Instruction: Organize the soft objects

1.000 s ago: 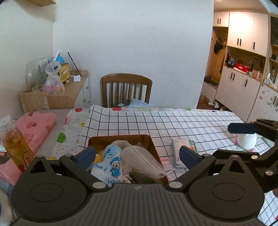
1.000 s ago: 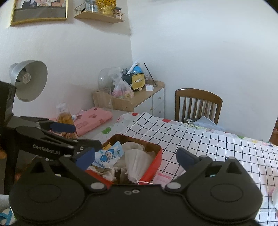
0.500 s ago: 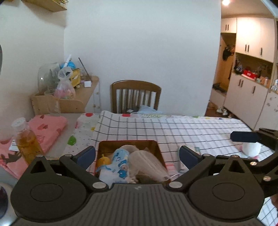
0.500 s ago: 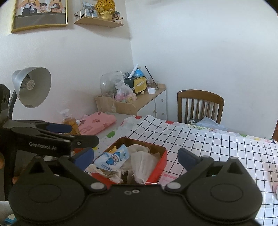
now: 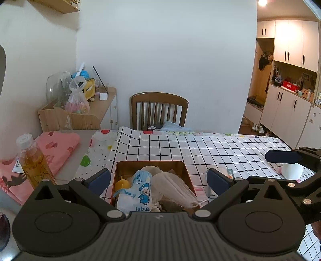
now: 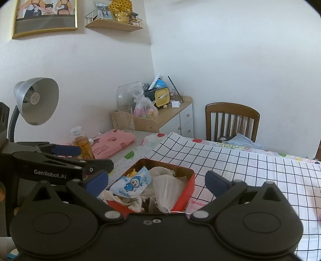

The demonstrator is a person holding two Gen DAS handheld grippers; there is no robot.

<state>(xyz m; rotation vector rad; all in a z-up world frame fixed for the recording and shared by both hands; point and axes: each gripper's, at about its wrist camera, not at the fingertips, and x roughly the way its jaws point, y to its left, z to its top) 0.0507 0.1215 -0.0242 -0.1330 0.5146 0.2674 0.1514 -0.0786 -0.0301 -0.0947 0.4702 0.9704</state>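
A wooden chair (image 5: 159,109) stands against the white wall at the far edge of the counter (image 5: 82,138). A black-and-white checked cloth (image 5: 200,148) covers most of the counter. A bottle of amber liquid (image 5: 33,160) stands upright at the left, beside a folded pink cloth (image 5: 58,142). A silver desk lamp (image 6: 36,100) rises at the left. A wooden side cabinet (image 6: 172,116) carries a glass jar (image 6: 126,96) and a plastic bag (image 6: 143,108). A framed picture (image 6: 45,17) and a wall shelf (image 6: 114,23) hang above.
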